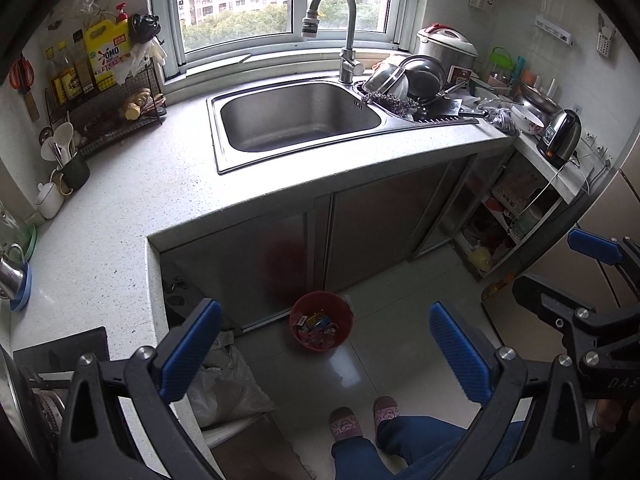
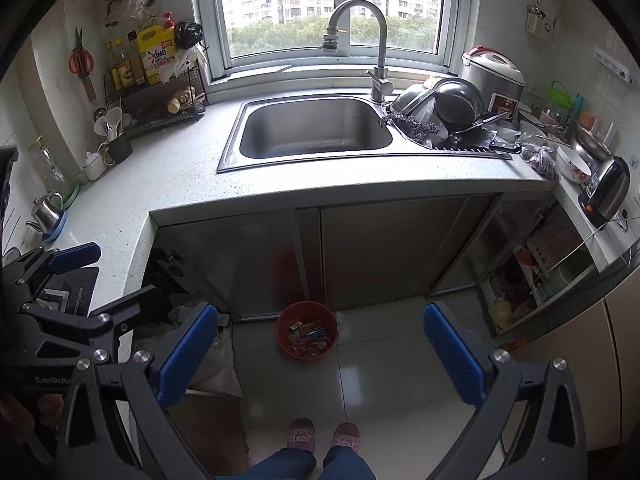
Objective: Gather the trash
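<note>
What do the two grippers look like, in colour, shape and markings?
Both look alike. The left gripper has a black plastic frame with silver bolt heads, and two flat blue pads with a fine dotted texture. The right gripper has the same black arms and blue pads. Pale lettering, cut off at the picture's edge, shows on each black body. No cables show.

Red round bin standing upright on the pale tiled floor, just in front of the cabinet doors below the sink. Open at the top, without a lid. Partly filled with crumpled colourful wrappers, yellow, blue and red among them, heaped across the bottom.
</note>
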{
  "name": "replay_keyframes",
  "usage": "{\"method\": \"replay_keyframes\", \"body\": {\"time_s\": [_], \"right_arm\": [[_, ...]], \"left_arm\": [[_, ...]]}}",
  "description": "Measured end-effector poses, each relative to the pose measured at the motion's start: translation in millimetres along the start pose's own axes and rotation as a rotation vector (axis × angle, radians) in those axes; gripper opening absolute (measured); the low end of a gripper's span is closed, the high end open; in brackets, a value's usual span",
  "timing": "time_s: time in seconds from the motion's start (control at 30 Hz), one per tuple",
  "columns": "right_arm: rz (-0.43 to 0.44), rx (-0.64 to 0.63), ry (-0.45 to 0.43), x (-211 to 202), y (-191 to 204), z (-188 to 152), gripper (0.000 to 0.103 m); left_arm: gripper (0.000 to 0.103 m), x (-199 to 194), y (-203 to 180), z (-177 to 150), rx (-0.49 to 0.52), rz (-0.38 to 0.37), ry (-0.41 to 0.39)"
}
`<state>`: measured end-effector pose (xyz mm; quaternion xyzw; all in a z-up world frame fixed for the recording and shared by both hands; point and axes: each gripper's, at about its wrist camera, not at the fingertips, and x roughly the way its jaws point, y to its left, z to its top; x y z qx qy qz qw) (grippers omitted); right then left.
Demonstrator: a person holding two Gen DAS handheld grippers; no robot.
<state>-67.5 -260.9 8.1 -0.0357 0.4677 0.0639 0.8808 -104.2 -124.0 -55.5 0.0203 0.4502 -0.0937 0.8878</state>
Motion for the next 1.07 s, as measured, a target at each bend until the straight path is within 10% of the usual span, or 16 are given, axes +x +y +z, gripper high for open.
{"method": "replay_keyframes", "body": {"time_s": [1.07], "right_arm": [[0.004, 0.007, 0.043, 5.4, -3.4, -2.2, 0.103]], "left_arm": [[0.103, 5.1, 0.7, -5.1, -0.006, 0.003, 0.049]]}}
